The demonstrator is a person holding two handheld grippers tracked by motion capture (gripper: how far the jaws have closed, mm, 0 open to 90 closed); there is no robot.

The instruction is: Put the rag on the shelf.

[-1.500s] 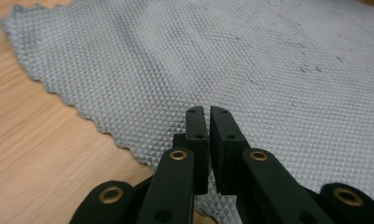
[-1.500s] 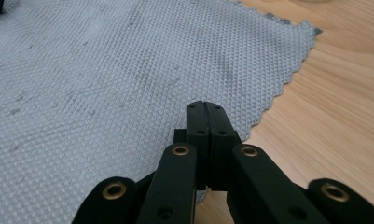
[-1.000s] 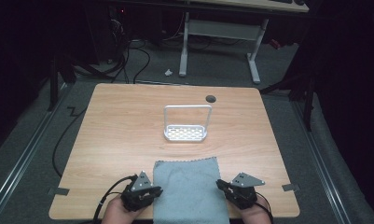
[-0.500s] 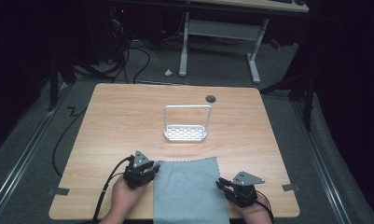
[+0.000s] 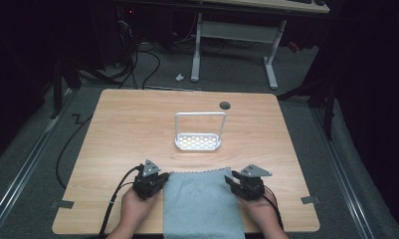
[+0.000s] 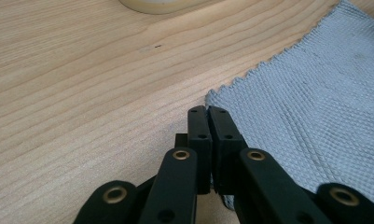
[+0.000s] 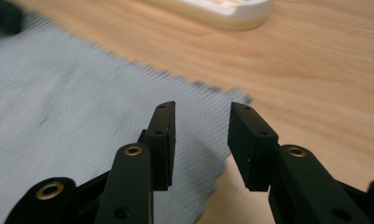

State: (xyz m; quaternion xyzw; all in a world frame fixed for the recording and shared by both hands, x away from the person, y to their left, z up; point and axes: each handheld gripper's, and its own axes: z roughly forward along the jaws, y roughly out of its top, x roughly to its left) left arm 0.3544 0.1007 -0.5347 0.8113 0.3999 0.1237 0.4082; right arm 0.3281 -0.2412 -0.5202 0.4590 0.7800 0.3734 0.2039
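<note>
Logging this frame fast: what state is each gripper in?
Left gripper: shut at the grey cloth corner; whether it pinches the cloth cannot be told.
Right gripper: open, jaws over the cloth's other far corner.

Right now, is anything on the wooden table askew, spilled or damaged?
Nothing stands out. The grey woven cloth lies flat at the near edge of the light wooden table, its near end past the picture's edge. The white perforated rack stands upright beyond it, and nothing is spilled.
</note>
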